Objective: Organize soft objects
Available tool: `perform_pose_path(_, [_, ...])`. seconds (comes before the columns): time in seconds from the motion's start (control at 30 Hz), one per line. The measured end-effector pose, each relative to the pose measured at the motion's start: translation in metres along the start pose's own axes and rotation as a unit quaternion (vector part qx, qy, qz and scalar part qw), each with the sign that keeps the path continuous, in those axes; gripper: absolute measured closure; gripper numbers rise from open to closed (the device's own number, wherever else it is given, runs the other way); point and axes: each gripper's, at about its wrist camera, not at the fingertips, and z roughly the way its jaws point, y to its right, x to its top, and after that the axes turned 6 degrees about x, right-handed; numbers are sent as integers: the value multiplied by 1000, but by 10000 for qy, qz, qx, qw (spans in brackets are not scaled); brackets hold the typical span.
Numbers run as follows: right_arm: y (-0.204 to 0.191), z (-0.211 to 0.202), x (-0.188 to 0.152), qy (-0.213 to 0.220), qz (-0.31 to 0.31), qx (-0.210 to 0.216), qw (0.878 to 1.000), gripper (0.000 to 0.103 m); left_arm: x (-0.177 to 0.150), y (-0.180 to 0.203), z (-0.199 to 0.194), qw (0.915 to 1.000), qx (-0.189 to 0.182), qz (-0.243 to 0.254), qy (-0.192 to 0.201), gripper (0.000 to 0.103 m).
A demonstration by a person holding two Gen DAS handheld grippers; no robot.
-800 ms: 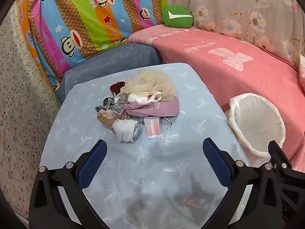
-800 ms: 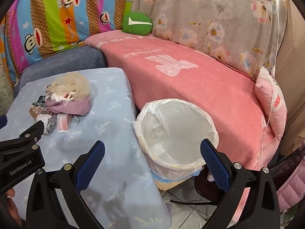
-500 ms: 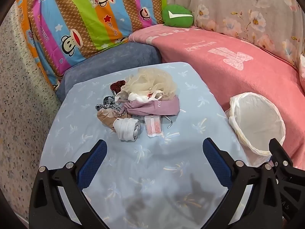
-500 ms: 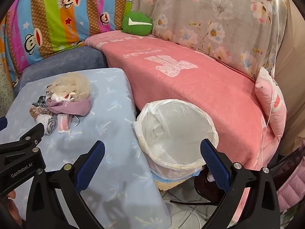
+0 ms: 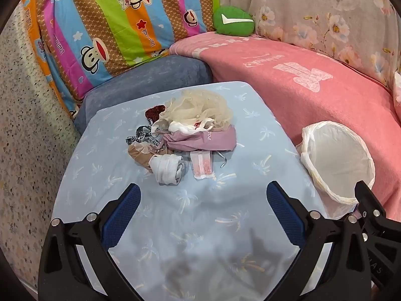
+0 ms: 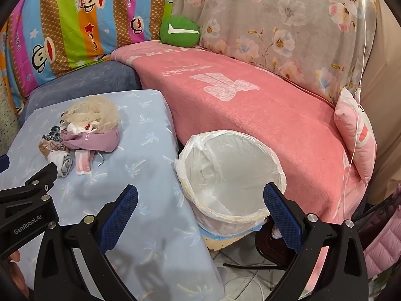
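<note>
A heap of soft things lies on the light-blue table (image 5: 200, 225): a cream mesh puff (image 5: 200, 107), a mauve pouch (image 5: 208, 140), a rolled white sock (image 5: 168, 168), a pink-and-white packet (image 5: 201, 163), a tan stocking (image 5: 139, 153) and a dark red scrunchie (image 5: 154, 113). My left gripper (image 5: 203, 210) hangs open above the table's near half, short of the heap. My right gripper (image 6: 200, 213) is open too, over the near rim of the white-lined basket (image 6: 233, 183). The same heap (image 6: 82, 135) shows at the left in the right wrist view. Nothing is between either pair of fingers.
The basket (image 5: 338, 165) stands right of the table, against a pink-covered sofa (image 6: 250, 105). A green cushion (image 5: 233, 20), a striped monkey-print cover (image 5: 112, 25) and a floral cover (image 6: 288, 25) line the back. A pink pillow (image 6: 356, 135) lies at far right. Tiled floor (image 6: 240, 276) shows below the basket.
Both views have shifted only slightly; the heap sits a touch higher in the left wrist view. Both grippers have stayed open and nothing on the table has moved.
</note>
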Motion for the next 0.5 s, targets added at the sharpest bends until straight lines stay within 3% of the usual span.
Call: perform_pose_path(0.5, [2, -2, 0, -1, 10, -9, 10000, 6, -12, -6, 2, 10000, -30, 20, 10, 7])
